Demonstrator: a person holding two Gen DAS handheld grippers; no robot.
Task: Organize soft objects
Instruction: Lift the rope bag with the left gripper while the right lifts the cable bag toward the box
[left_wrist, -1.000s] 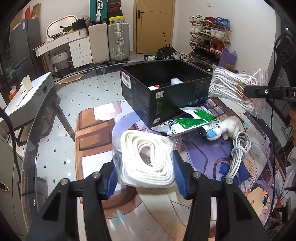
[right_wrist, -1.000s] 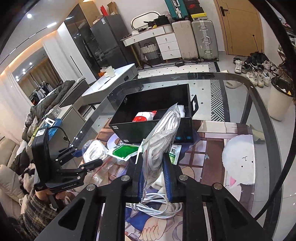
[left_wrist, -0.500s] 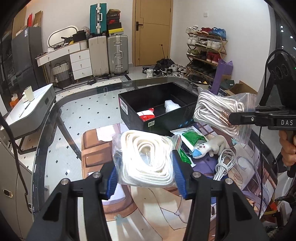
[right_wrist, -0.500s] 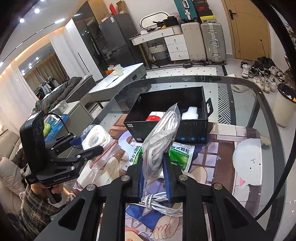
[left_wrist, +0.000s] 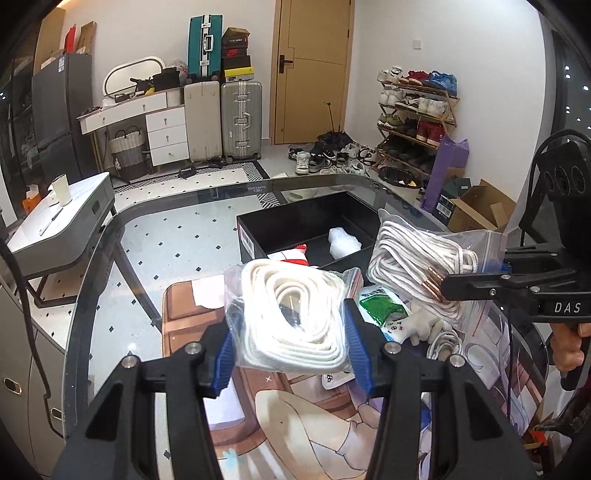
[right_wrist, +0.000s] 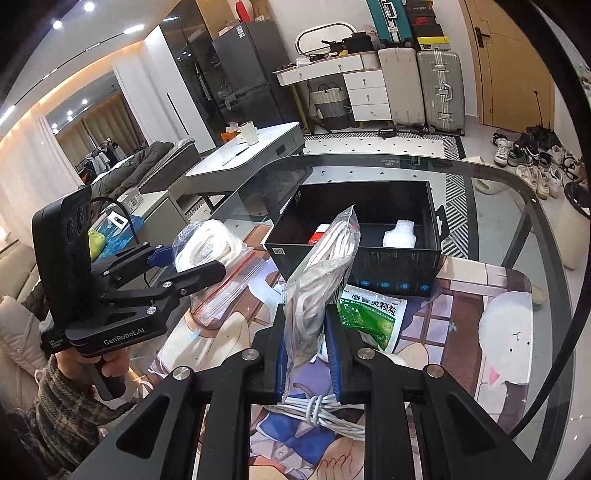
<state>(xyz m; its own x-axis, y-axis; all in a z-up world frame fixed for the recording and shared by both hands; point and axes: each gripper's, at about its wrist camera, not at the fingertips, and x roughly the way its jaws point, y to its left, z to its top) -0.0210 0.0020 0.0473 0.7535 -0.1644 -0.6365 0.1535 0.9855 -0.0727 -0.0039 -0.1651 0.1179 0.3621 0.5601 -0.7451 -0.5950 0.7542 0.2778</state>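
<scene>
Left gripper (left_wrist: 290, 345): blue pads pressed against both sides of a clear zip bag of flat white strap (left_wrist: 295, 317), held clear of the table. Same bag (right_wrist: 207, 247) seen from the right wrist, pinched between the black fingers, zip edge hanging below.

Right gripper (right_wrist: 306, 354): closed tight on a clear zip bag of white cord (right_wrist: 321, 280), bag standing upright and edge-on between the pads. From the left wrist, same bag (left_wrist: 424, 266) shown broadside, copper-coloured tips on the cord ends, right gripper (left_wrist: 458, 286) entering from the right.

Just ahead of both grippers: black box (right_wrist: 369, 254), open at the top, resting on the table. Inside it, a white bubble-wrap bundle (right_wrist: 399, 236) toward the right and a red and white item (right_wrist: 319, 236) toward the left.

Below and between grippers and box: green and white packet (right_wrist: 373, 317) lying flat against the box's front wall. White plush toy (left_wrist: 417, 326) beside the packet, partly hidden. Bundled white cable (right_wrist: 321, 410) directly under the right gripper, lying on the mat.

Underneath all: printed cartoon mat (right_wrist: 491, 325) spread on a glass table (right_wrist: 546, 221)
</scene>
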